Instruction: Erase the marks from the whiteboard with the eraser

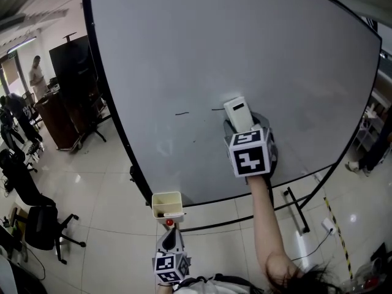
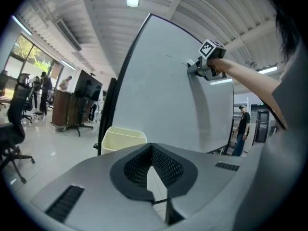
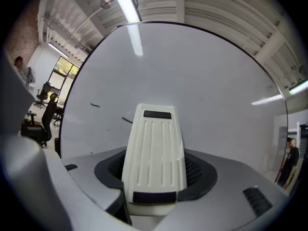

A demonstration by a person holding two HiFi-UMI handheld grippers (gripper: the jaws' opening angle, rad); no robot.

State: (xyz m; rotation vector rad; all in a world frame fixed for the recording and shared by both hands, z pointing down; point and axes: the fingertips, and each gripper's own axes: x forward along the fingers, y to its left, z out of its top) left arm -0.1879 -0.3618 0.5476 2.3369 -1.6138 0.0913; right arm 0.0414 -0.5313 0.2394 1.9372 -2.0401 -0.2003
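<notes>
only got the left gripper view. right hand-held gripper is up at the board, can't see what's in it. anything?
Observer: Yes. The right hand-held gripper is shut on a white eraser, its ribbed back toward that gripper's camera.
Operator: how many marks on the board?
Observer: Two short dark ones on the whiteboard: a nearer stroke and a farther stroke, both left of the eraser.
Operator: eraser over either one?
Observer: No. In the head view the nearer stroke ends at the eraser's left edge, and the farther stroke lies apart, further left.
</notes>
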